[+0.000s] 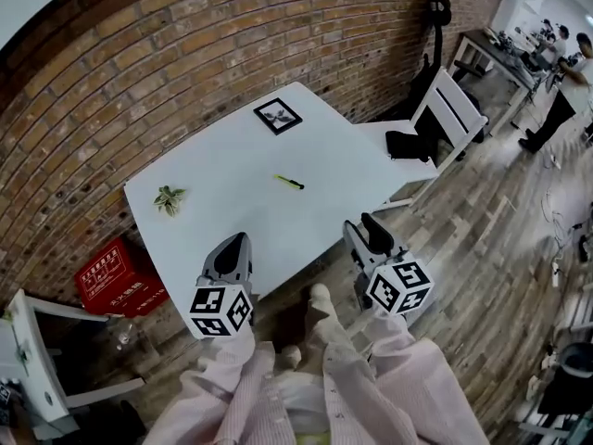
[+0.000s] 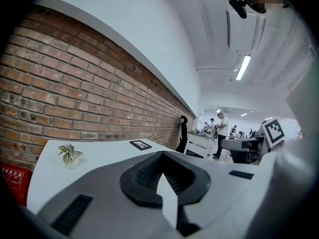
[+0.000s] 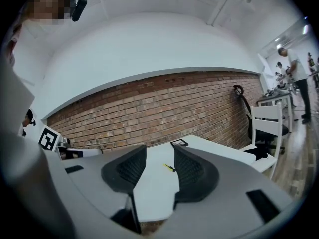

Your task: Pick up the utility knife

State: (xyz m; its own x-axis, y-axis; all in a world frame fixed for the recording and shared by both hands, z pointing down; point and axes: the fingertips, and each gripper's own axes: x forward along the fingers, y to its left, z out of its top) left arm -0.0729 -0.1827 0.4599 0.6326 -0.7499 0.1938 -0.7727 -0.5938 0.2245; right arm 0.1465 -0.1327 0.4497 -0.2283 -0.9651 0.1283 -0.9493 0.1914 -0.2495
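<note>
White counter [image 1: 232, 156] carries the knife [image 1: 289, 182], a yellow-green sliver lying flat near its middle, well apart from both grippers. Empty and spread apart, the right tongs [image 3: 158, 159] are aimed so that the knife shows between them, apparently lined up for the reach. Closed on nothing, the left tongs [image 2: 164, 169] hang at the near edge, likely idle.
</note>
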